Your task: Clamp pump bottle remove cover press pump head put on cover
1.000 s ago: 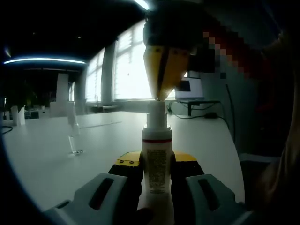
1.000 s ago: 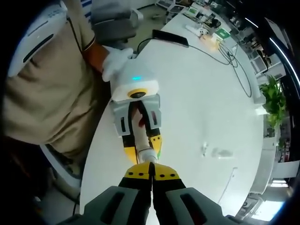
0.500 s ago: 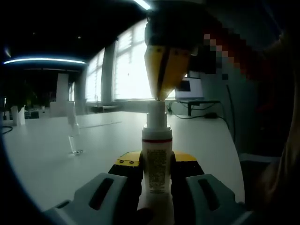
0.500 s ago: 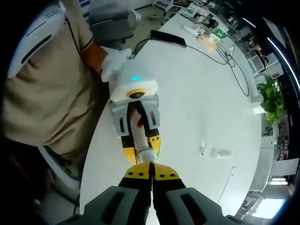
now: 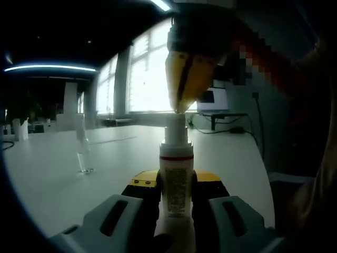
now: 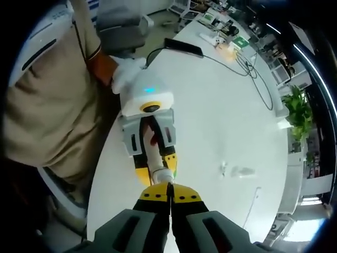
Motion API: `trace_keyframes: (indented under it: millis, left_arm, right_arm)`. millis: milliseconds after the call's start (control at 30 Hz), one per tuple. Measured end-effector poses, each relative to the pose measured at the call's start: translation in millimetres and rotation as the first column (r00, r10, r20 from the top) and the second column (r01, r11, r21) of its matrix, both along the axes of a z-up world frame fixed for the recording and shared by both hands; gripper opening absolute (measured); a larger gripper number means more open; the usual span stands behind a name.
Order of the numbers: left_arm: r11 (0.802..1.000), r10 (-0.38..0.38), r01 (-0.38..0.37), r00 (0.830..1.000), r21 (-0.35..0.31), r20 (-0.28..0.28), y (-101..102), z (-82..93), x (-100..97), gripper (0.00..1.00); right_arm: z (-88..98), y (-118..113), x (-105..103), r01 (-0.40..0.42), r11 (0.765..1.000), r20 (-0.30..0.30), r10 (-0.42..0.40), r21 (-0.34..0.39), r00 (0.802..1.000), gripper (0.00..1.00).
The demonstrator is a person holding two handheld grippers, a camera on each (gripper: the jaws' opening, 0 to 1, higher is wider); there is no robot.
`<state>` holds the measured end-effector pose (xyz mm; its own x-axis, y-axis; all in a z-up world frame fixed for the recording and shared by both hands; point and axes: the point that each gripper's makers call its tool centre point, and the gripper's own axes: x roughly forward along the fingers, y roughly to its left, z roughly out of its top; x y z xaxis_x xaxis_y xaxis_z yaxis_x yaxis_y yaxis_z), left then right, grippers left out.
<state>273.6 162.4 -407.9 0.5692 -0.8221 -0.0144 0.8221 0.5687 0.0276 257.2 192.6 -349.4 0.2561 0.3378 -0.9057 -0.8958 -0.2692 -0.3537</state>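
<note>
The pump bottle [image 5: 176,179] stands straight up, squeezed tight in my left claw [image 5: 176,211]. My right claw [image 6: 169,196] is pinched closed right on top of its pump head [image 5: 176,122], so pushing goes straight down.

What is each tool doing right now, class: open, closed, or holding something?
Left tool: closed on the pump bottle.
Right tool: closed, tips at the bottle's pump head, holding nothing.
</note>
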Motion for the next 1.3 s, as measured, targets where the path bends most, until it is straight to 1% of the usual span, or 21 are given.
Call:
trace_keyframes:
  millis: [33,133,233,467,600,733,900,1067,1167,1267,1300]
  left_arm:
    - [1.0,-0.001,0.001,1.0,0.001,0.001,0,0.0,-0.5,0.13]
    - [1.0,-0.001,0.001,1.0,0.002,0.004,0,0.2,-0.9,0.13]
    - [1.0,-0.001,0.001,1.0,0.002,0.003,-1,0.2,-0.8,0.13]
    - [1.0,-0.001,0.001,1.0,0.003,0.005,-1,0.1,-0.8,0.13]
    - [1.0,-0.001,0.001,1.0,0.003,0.004,-1,0.6,-1.9,0.13]
    - [1.0,-0.001,0.001,1.0,0.003,0.005,-1,0.6,-1.7,0.13]
    - [1.0,0.0,0.0,1.0,0.004,0.006,-1,0.3,-1.4,0.13]
    - [1.0,0.0,0.0,1.0,0.006,0.01,-1,0.6,-1.9,0.13]
    - [1.0,0.0,0.0,1.0,0.006,0.01,-1,0.4,-2.1,0.13]
    - [1.0,0.001,-0.001,1.0,0.007,0.011,-1,0.5,-1.5,0.13]
    - [1.0,0.001,-0.002,1.0,0.007,0.011,-1,0.4,-1.4,0.13]
  right_arm:
    - [0.2,1,-1,-0.008,1.0,0.002,0.008,0.007,1.0,0.0]
    - [1.2,4,-7,-0.017,0.999,-0.021,0.018,0.031,1.0,0.0]
    - [3.8,6,-6,-0.012,0.999,-0.007,0.012,0.053,1.0,0.0]
    - [10.0,2,-3,0.032,0.993,0.025,-0.036,0.116,0.999,0.0]
    - [10.7,-1,-6,0.061,0.984,0.018,-0.065,0.166,0.998,0.0]
    - [9.5,-6,-5,0.085,0.977,0.02,-0.09,0.196,0.996,0.0]
    - [13.1,-10,-4,0.125,0.953,0.017,-0.135,0.277,0.991,0.0]
    - [14.3,-16,0,0.163,0.932,0.014,-0.177,0.323,0.984,0.0]
    - [17.9,-19,2,0.194,0.909,0.004,-0.21,0.369,0.978,0.0]
    - [19.3,-21,2,0.203,0.896,0.002,-0.222,0.396,0.975,0.0]
    - [20.2,-22,2,0.211,0.886,-0.003,-0.23,0.412,0.973,0.0]
